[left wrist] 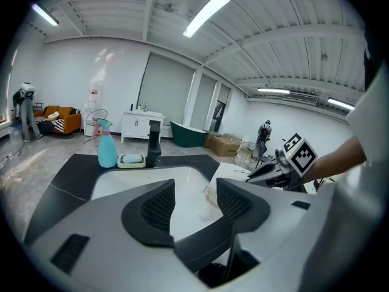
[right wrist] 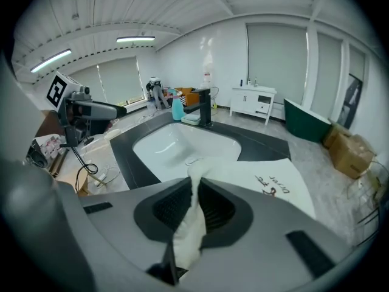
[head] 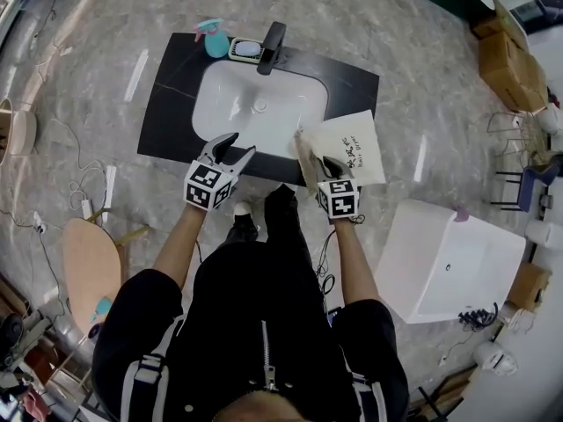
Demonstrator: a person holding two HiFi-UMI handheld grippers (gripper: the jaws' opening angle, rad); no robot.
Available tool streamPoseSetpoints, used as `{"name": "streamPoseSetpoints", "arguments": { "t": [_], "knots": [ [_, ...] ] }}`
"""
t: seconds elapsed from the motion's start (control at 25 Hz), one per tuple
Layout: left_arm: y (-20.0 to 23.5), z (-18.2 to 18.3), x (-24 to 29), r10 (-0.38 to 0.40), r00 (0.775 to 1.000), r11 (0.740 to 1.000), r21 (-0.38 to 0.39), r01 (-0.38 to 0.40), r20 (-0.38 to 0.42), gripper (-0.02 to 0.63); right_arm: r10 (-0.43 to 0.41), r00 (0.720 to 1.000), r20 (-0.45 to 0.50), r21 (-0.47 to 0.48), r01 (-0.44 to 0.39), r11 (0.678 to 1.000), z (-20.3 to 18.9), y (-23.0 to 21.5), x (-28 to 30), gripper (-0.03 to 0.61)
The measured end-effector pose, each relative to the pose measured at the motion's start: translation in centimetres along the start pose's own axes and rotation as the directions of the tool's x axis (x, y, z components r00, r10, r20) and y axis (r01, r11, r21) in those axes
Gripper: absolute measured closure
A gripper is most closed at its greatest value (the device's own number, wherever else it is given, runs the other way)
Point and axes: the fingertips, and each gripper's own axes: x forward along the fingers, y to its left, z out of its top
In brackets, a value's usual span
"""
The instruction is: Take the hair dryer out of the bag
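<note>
**Cream cloth bag [head: 354,144] pinched by the right gripper [head: 322,160]**

Dark stone makes up the counter [head: 172,86], with a white sink [head: 260,104] sunk into its middle. The bag lies on the right part of the counter, just beside the sink, with dark writing on its upper face. The right gripper is closed on the bag's near left corner. In the right gripper view a fold of the cloth runs up between the two pads, which press on it from both sides, and the rest of the bag spreads out flat to the far right. The hair dryer itself shows in no view.

The left gripper [head: 231,153] is over the near edge of the sink, left of the bag and apart from it. Its jaws stand apart with nothing between them; in the left gripper view only the white sink and a bit of the bag's edge show through the gap.

At the far side of the sink stands a black tap [head: 272,46]. Left of it sits a soap dish [head: 246,51], and further left a turquoise spray bottle [head: 214,39]. The person, in black clothes, stands at the near edge of the counter, a forearm reaching out to each gripper.
</note>
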Motion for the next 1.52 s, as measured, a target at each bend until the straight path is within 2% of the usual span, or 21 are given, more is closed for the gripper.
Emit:
{"name": "streamPoseSetpoints", "arguments": {
  "t": [0.32,0.56,0.84,1.04,1.36,1.52],
  "knots": [
    [-2.1,-1.4,3.2,-0.096,0.994,0.993,-0.076,0.092,-0.047,0.390,0.022,1.000,0.022,0.017,-0.022,1.000,0.7,-0.5,-0.6,0.528],
    [-4.0,-2.7,5.9,-0.176,0.981,0.973,-0.164,0.161,-0.079,0.390,0.037,0.999,0.038,0.029,-0.038,0.999,1.1,-0.8,-1.0,0.529],
    [-6.0,-4.1,8.8,-0.246,0.965,0.933,-0.291,0.210,-0.093,0.390,0.052,0.997,0.051,0.034,-0.054,0.998,1.3,-1.1,-1.6,0.529],
    [-7.2,-5.4,10.9,-0.297,0.947,0.894,-0.382,0.232,-0.120,0.390,0.064,0.996,0.056,0.041,-0.066,0.997,1.4,-1.4,-2.0,0.531],
    [-8.9,-7.1,13.6,-0.348,0.926,0.845,-0.478,0.241,-0.147,0.390,0.070,0.995,0.064,0.061,-0.074,0.995,1.5,-1.7,-2.0,0.531],
    [-9.6,-8.1,14.8,-0.375,0.913,0.810,-0.535,0.240,-0.159,0.390,0.075,0.995,0.069,0.061,-0.079,0.995,1.7,-1.9,-2.3,0.531]
  ]
}}
